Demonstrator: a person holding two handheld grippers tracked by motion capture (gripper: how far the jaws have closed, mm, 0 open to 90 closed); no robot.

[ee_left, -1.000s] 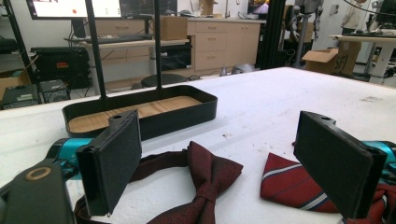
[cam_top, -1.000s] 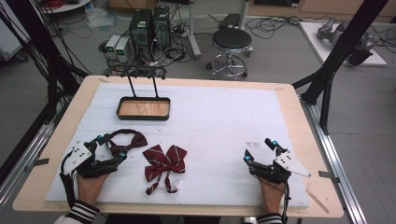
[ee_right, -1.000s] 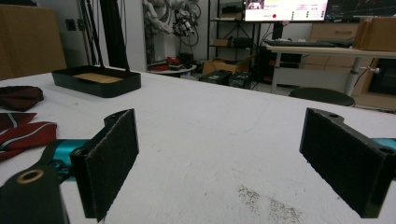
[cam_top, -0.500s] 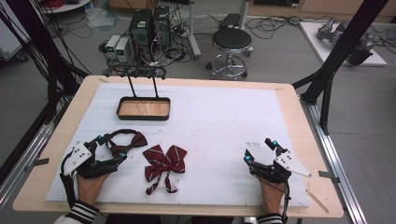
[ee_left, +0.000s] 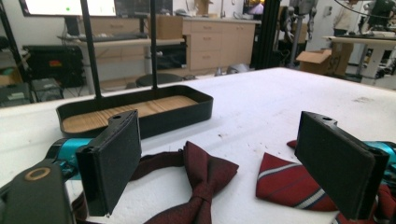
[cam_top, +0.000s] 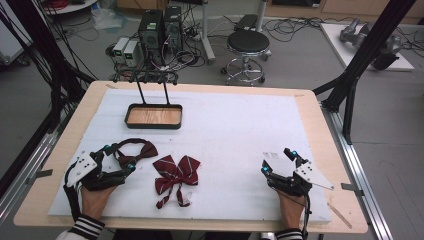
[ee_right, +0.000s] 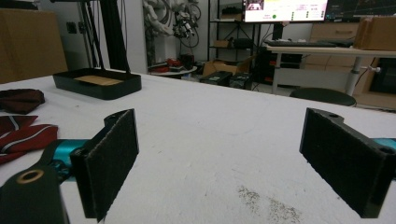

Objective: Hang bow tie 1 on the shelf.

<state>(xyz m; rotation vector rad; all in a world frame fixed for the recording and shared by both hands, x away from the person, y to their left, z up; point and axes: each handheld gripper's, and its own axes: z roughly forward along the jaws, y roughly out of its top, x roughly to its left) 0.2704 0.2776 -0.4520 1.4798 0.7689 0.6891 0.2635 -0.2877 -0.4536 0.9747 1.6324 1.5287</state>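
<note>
A plain dark maroon bow tie (cam_top: 137, 149) with its strap lies on the white mat at the near left. A striped red bow tie (cam_top: 176, 172) lies just right of it. My left gripper (cam_top: 120, 157) rests on the mat, open, its jaws either side of the plain bow tie's near end; in the left gripper view that tie (ee_left: 201, 179) sits between the jaws and the striped one (ee_left: 285, 186) lies by the right jaw. My right gripper (cam_top: 276, 160) is open over bare mat at the near right, holding nothing.
A black tray (cam_top: 153, 116) with a wooden floor and two upright posts stands at the back left of the mat (cam_top: 240, 130). The wooden table (cam_top: 320, 130) edge frames the mat. A stool (cam_top: 248, 42) and computers stand beyond the table.
</note>
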